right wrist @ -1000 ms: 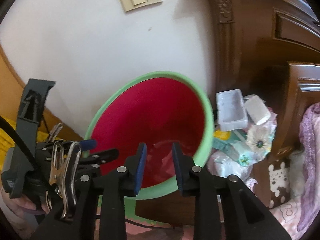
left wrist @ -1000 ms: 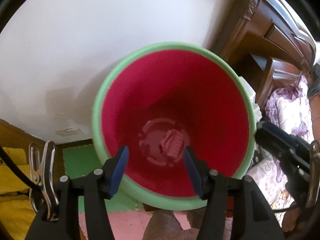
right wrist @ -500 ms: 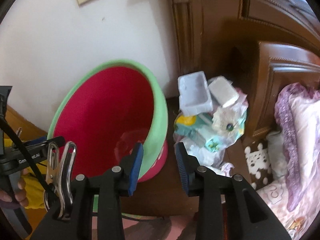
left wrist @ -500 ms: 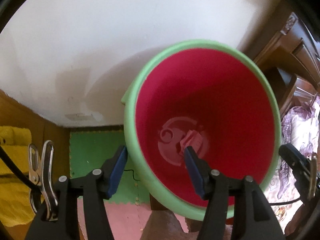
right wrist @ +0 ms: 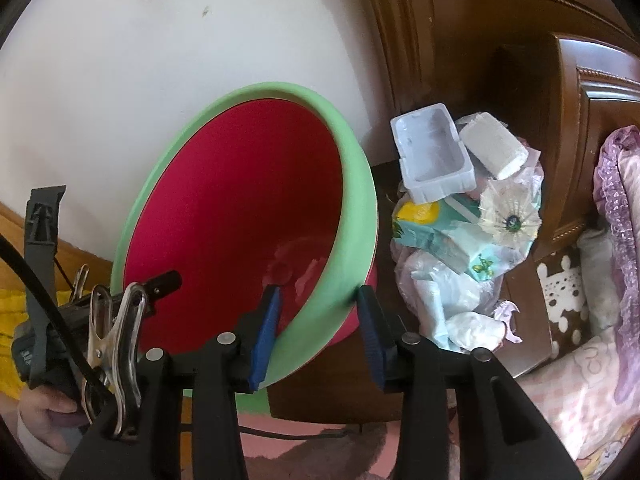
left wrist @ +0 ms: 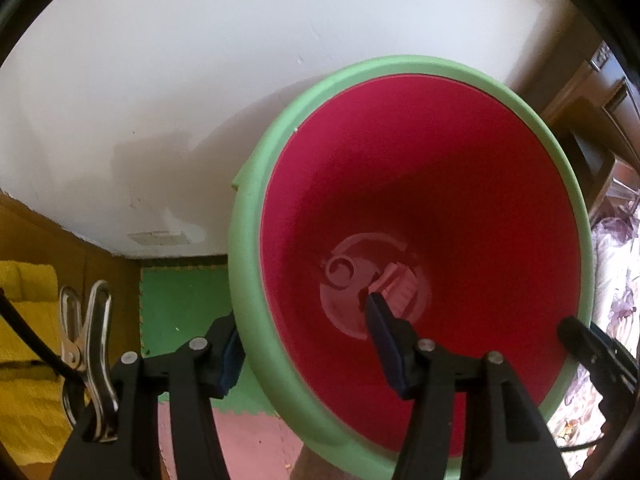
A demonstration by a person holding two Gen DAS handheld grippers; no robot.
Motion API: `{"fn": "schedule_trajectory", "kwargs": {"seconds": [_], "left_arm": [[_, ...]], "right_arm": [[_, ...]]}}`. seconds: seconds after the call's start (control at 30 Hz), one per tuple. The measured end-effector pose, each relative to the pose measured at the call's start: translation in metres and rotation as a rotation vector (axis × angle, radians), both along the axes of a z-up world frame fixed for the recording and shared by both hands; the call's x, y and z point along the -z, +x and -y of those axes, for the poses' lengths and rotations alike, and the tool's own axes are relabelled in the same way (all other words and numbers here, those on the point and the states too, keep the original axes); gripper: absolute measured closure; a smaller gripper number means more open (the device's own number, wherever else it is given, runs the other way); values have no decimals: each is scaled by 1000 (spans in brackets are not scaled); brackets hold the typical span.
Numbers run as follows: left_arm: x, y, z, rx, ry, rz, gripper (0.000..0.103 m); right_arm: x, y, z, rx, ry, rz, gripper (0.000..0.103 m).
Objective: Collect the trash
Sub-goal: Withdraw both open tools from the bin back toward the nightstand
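Left wrist view. My left gripper (left wrist: 306, 340) straddled the near rim of the bin (left wrist: 256, 280), one finger outside the green wall, the other inside over the red interior. Jaws were spread, closing a little; whether the pads pressed the rim I could not tell. The bin was tilted toward me, its mouth filling the right half of the view. A small pink scrap (left wrist: 400, 290) lay on its bottom, partly behind my inner finger. White wall (left wrist: 200, 80) behind; green mat (left wrist: 180, 304) and pink mat (left wrist: 248, 444) below; yellow cloth (left wrist: 28, 360) at the left edge. The tip of my right gripper (left wrist: 588, 344) showed at the bin's right rim. A second before, both my fingers had sat in front of the bin's mouth; the bin had since shifted right in view and the rim came between them.

Right wrist view. My right gripper (right wrist: 318, 336) straddled the bin's (right wrist: 360, 200) right rim, jaws opening, the rim between them, a gap showing at the outer pad. Just right of the bin, a trash heap (right wrist: 460, 240) sat on the dark wooden stand (right wrist: 528, 344): white tray (right wrist: 434, 156), foam block (right wrist: 494, 146), cartons and crumpled plastic. Carved wood (right wrist: 460, 40) stood behind, bedding (right wrist: 620, 200) at right. My left hand (right wrist: 48, 416) held its gripper at lower left. A second before, the jaws had been narrower and centred on the bin's near rim; the heap had since moved toward mid-view.
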State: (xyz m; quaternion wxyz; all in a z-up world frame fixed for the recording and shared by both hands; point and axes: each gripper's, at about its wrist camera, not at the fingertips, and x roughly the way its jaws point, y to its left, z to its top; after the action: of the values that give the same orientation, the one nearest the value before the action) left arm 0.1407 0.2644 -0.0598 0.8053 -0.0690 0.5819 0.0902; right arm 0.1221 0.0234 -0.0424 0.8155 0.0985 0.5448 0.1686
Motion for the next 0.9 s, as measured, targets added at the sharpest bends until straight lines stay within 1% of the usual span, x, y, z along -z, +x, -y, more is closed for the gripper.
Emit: {"fn": "schedule_trajectory", "kwargs": {"seconds": [0.1,0.37,0.43,0.53,0.6,0.7,0.77,0.9], "left_arm": [[-1,9,-7,0,25,11,44],[-5,23,-19,-12,57,34,44],[-6,25,-20,-14,58,36,44],[-10,27,-22,-18,40,36,44],[-15,25,-23,-25,28,42,44],[-22,21,-25,-23,33,51,44],[-31,18,-22,-18,39,60,44],[-55,10,-11,-16,57,74,43]], "right_arm": [[0,6,-8,9,15,2,61],[1,22,-29,32,23,10,61],[1,23,-33,36,24,10,60],[1,24,-37,39,31,8,60],[2,24,-35,42,49,3,60],[1,21,-26,56,82,1,58],[-4,17,-20,59,80,17,53],[-15,9,-3,47,73,58,53]]}}
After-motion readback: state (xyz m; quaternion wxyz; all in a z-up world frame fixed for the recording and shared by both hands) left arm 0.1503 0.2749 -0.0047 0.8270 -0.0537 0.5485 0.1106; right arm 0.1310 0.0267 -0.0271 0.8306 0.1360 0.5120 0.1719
